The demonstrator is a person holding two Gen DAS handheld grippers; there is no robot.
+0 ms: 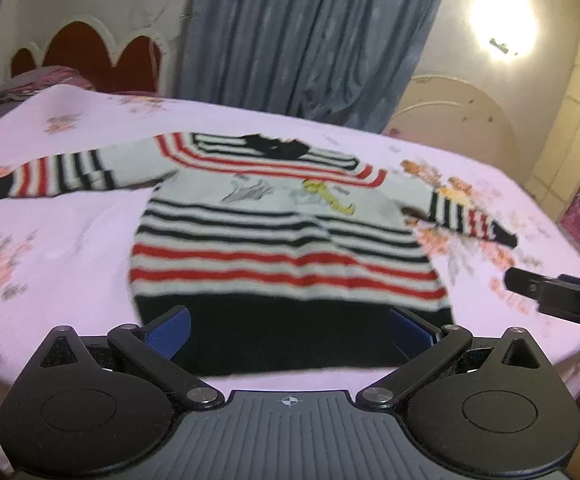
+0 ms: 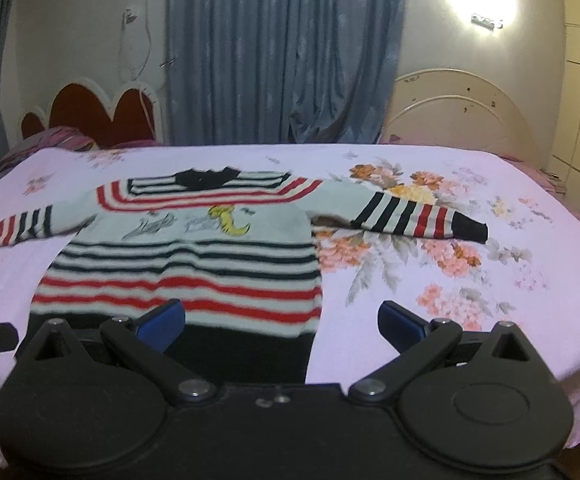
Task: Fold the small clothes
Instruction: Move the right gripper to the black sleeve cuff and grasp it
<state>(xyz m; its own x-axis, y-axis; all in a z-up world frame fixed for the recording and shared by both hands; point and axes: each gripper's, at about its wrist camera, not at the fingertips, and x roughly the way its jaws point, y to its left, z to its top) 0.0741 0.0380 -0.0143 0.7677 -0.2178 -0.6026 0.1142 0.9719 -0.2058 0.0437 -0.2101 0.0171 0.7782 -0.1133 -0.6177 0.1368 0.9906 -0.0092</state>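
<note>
Striped knitted child's sweater (image 1: pixel 286 236), white with red and black bands, a black hem, a black collar and small grey and yellow animal figures on the chest, lies flat and face up on a bed spread with a pale lilac sheet printed with orange and pink flowers (image 2: pixel 470 280). Both sleeves stretch out sideways, each ending in a black cuff, and the right sleeve (image 2: pixel 418 216) rests across the large flower print. Behind the bed hangs a long grey-blue curtain (image 2: pixel 286 52); to its left stands a dark red scalloped headboard with a white border (image 2: pixel 102 116), to its right a cream arched headboard (image 2: pixel 462 108), and a bright wall lamp (image 2: pixel 482 0) glows above that. The left gripper (image 1: pixel 288 326) is spread wide, its blue-padded fingers (image 1: pixel 170 332) apart over the black hem, which lies between them near the bed's front edge; whether the pads touch the cloth cannot be told. The right gripper (image 2: pixel 280 322) is likewise wide open, placed at the sweater's lower right corner: its left finger sits over the hem while its right finger (image 2: pixel 402 326) is over bare sheet just beside the garment. In the left wrist view the right gripper's black body enters from the right edge, beside the hem corner.
</note>
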